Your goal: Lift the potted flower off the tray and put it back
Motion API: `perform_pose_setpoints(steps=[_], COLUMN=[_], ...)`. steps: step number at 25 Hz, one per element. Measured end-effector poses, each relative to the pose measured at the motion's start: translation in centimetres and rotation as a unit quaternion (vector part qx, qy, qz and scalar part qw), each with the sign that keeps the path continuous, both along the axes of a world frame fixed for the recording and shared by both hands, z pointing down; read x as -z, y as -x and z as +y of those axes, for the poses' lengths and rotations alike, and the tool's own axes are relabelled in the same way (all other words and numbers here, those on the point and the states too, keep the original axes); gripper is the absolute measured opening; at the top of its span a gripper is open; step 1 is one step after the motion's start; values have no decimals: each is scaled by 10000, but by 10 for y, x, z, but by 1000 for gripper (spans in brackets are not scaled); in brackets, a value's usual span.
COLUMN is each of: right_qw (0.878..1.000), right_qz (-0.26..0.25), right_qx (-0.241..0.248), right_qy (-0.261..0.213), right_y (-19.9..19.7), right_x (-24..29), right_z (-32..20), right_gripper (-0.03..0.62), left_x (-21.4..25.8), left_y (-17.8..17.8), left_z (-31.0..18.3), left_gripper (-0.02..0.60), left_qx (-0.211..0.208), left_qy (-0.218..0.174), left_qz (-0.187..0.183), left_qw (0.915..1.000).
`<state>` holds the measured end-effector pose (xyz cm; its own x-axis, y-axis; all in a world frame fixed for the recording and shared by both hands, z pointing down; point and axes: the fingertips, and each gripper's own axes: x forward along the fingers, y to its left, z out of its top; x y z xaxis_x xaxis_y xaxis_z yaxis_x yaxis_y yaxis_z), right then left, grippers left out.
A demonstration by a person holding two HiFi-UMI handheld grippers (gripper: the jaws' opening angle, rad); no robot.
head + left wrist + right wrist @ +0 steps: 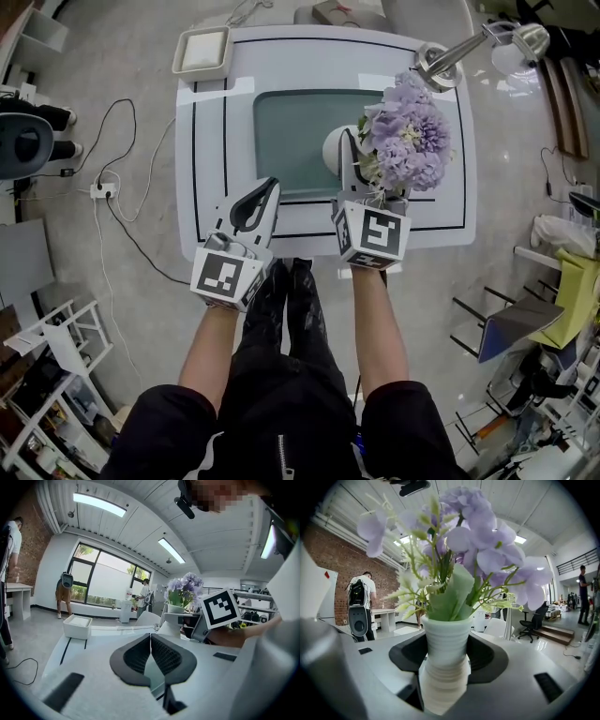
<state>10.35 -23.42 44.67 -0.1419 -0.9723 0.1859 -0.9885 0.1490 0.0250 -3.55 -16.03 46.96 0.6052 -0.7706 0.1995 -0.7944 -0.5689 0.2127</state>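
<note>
A white ribbed pot [445, 658] of purple flowers [408, 141] stands upright between my right gripper's [361, 161] jaws, which are shut on it. In the head view the pot [334, 150] is over the right edge of the grey-green tray [291, 122] on the white table [211, 169]. The gripper's body hides the pot's base, so I cannot tell whether it touches the tray. My left gripper [270, 187] is shut and empty, its tips at the tray's front edge, left of the pot. In the left gripper view the jaws [150, 638] meet and the flowers [183, 585] show to the right.
A white square box [201, 50] sits at the table's back left corner. A desk lamp [469, 47] leans over the back right corner, close to the flowers. Cables and a power strip [103, 190] lie on the floor to the left. People stand far off in the room.
</note>
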Motion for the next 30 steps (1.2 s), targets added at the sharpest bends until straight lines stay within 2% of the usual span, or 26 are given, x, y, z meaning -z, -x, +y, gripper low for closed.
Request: perform_pose_setpoints(steps=[7, 12, 15, 18, 22, 30], right_qw=[9999, 9998, 9997, 9995, 9994, 9993], right_qz=[70, -52, -1, 7, -12, -31], right_qx=[-41, -179, -241, -314, -347, -367], right_qy=[-67, -97, -101, -80, -55, -36], right_y=[-24, -40, -50, -61, -71, -74], right_x=[35, 57, 66, 72, 76, 78], right_z=[12, 26, 35, 47, 66, 90], right_gripper=[245, 245, 245, 245, 245, 245], left_x=[24, 42, 53, 63, 74, 73], left_y=[-28, -48, -59, -71, -85, -96], left_z=[-11, -17, -22, -25, -23, -19], left_gripper=[12, 12, 12, 12, 12, 6], left_qx=[-194, -303, -405, -507, -607, -701], left_qy=[-150, -56, -231, -422, -486, -410], left_qz=[-16, 33, 11, -31, -36, -123], left_qw=[9997, 9995, 9989, 9978, 9970, 9966])
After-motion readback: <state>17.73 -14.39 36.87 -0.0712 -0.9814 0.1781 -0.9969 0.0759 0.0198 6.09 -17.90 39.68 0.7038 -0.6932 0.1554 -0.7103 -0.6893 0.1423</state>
